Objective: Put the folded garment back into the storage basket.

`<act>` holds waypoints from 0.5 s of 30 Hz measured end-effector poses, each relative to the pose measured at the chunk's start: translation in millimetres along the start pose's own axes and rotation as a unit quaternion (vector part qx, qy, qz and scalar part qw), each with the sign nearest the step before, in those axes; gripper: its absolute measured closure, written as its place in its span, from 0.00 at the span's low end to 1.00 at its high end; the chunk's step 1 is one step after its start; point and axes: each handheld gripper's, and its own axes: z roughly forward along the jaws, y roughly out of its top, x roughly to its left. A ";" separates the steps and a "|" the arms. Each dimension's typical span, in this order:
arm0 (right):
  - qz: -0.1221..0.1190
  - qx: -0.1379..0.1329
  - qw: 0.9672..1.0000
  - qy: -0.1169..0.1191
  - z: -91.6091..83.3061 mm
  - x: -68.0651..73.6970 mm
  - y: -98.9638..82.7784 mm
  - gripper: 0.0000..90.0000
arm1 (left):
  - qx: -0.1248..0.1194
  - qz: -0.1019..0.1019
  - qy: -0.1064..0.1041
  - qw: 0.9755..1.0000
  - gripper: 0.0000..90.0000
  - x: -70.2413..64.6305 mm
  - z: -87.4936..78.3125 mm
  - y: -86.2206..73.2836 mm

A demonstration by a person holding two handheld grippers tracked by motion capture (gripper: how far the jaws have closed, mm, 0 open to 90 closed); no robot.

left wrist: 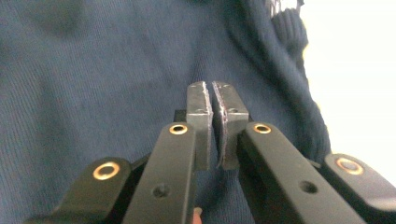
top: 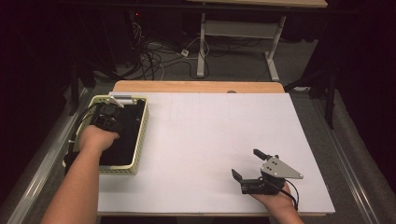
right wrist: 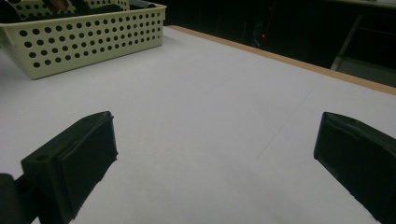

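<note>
Left claw (top: pixel 108 119) down inside the pale yellow perforated plastic basket (top: pixel 141 135), pressed together, pinching dark navy knit cloth (left wrist: pixel 93 70), probably to lift it out. Right claw (top: pixel 254 164) spread wide, empty, parked well right of basket on the white bench (top: pixel 201 140), likely waiting to help.

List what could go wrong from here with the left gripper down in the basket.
1. The left gripper has its jaws closed over the dark cloth; the pinch looks thin and may slip on lifting.
2. The cloth could snag the basket rim and drag it.
3. The right gripper waits open, far off, unable to steady the basket.
</note>
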 end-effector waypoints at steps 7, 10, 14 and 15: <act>-0.007 -0.015 1.000 -0.008 -18.4 -9.0 -8.5 0.00 | 0.039 -0.003 -0.002 0.999 0.91 -3.4 -8.8 -18.1; -0.017 -0.014 1.000 -0.015 -23.1 -12.9 -11.8 0.00 | 0.046 -0.007 -0.004 0.999 0.89 -4.3 -13.5 -27.8; -0.012 -0.012 1.000 -0.018 -23.5 -17.9 -16.8 0.00 | 0.059 -0.015 -0.022 0.998 0.76 -6.7 -17.7 -39.5; -0.011 -0.012 1.000 -0.020 -23.1 -18.6 -17.8 0.00 | 0.060 -0.019 -0.025 0.998 0.72 -7.1 -18.6 -41.4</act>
